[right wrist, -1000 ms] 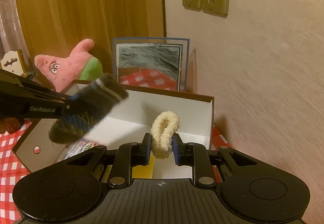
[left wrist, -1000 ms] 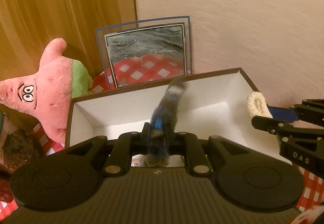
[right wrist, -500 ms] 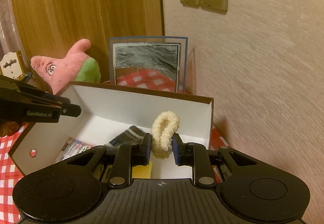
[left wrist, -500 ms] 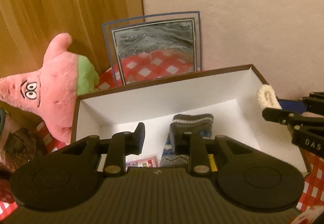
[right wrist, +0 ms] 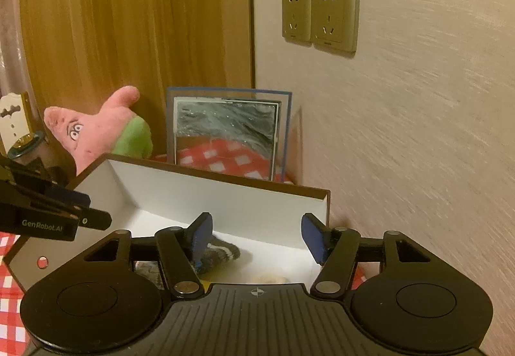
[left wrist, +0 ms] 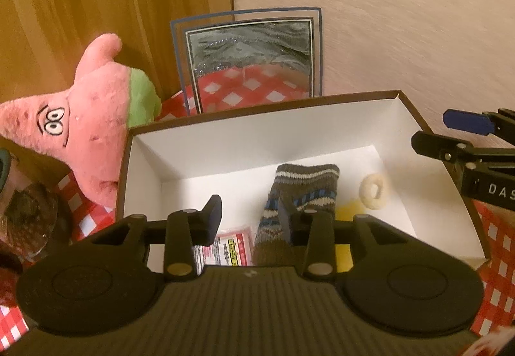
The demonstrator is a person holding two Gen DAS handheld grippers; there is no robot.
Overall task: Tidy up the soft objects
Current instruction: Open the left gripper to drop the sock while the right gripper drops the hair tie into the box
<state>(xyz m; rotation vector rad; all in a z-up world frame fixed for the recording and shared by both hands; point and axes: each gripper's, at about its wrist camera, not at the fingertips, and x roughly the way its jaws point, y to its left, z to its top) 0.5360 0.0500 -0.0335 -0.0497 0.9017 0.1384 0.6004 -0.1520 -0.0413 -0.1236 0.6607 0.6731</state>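
A brown box with white inside [left wrist: 264,137] stands on the checkered cloth. A grey-and-blue striped sock [left wrist: 299,204] lies on its floor, and a cream fluffy hair tie [left wrist: 373,196] lies to the right of it. My left gripper [left wrist: 249,219] is open and empty above the box's near edge. My right gripper [right wrist: 256,235] is open and empty over the box's right end [right wrist: 289,211]; the sock [right wrist: 220,254] shows below it, the hair tie [right wrist: 268,278] just at its base. The right gripper also shows at the right of the left wrist view [left wrist: 450,133].
A pink starfish plush [left wrist: 83,124] lies left of the box. A framed picture [left wrist: 251,59] leans on the wall behind it. A glass jar [left wrist: 22,217] stands at far left. A printed packet [left wrist: 230,248] lies in the box.
The left gripper opened and dropped the sock into the box. The right gripper then opened and the hair tie fell into the box to the right of the sock.
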